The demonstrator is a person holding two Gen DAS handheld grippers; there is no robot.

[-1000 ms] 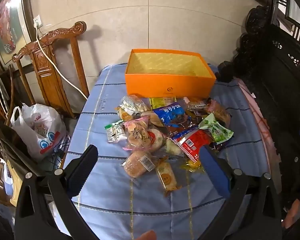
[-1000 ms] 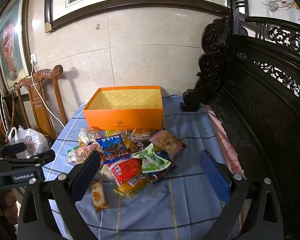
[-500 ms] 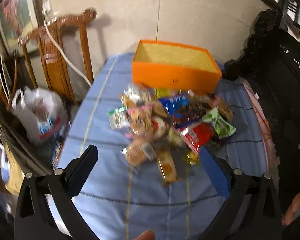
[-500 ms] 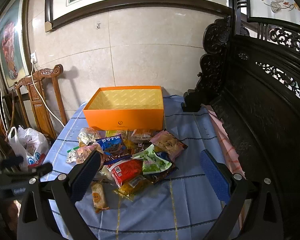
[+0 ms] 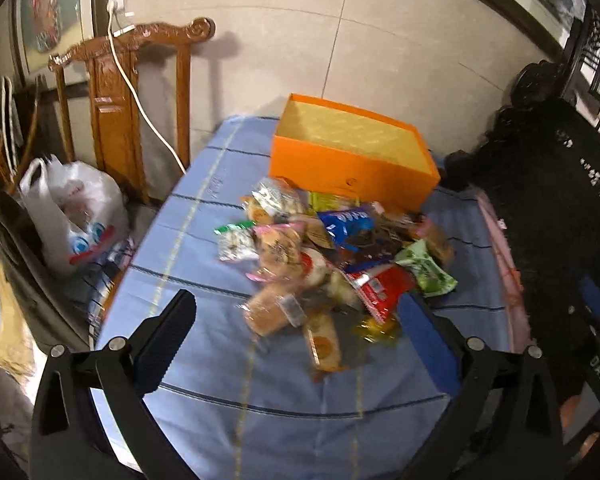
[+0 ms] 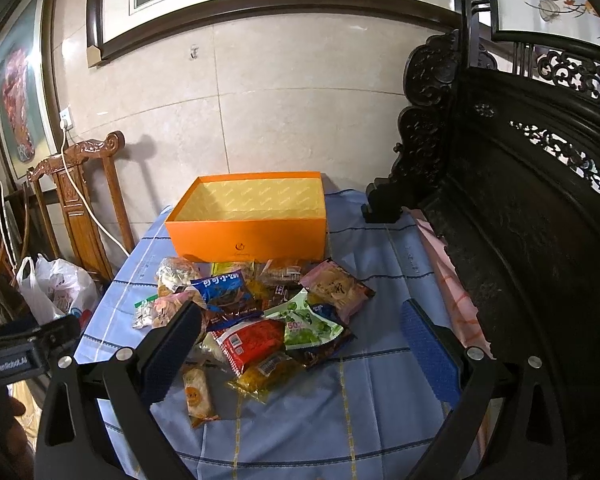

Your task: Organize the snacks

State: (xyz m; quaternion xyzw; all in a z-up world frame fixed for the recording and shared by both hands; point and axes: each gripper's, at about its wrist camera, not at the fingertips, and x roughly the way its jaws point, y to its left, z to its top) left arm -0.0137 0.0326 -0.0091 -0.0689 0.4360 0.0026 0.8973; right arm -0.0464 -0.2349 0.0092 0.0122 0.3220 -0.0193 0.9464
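**Snack pile waits in front of the orange box**

Both grippers, left (image 5: pixel 296 340) and right (image 6: pixel 300 340), hover with jaws spread wide, holding nothing. The snack pile (image 6: pixel 252 316) lies mid-counter, just before the orange box (image 6: pixel 248 236), whose long axis runs along the counter's far edge. Only the right view shows a green packet (image 6: pixel 306 326) reading "50%" and the left tool's "GenRoboLAI" label.

Indoor lighting's kinda warm and dim. Left wrist view is smeared with motion blur, especially the snack pile (image 5: pixel 324 264). Right wrist view is sharp. The wooden chair (image 6: pixel 80 184) throws a soft shadow on the wall. Heavy fisheye bending, dark vignetted corners.
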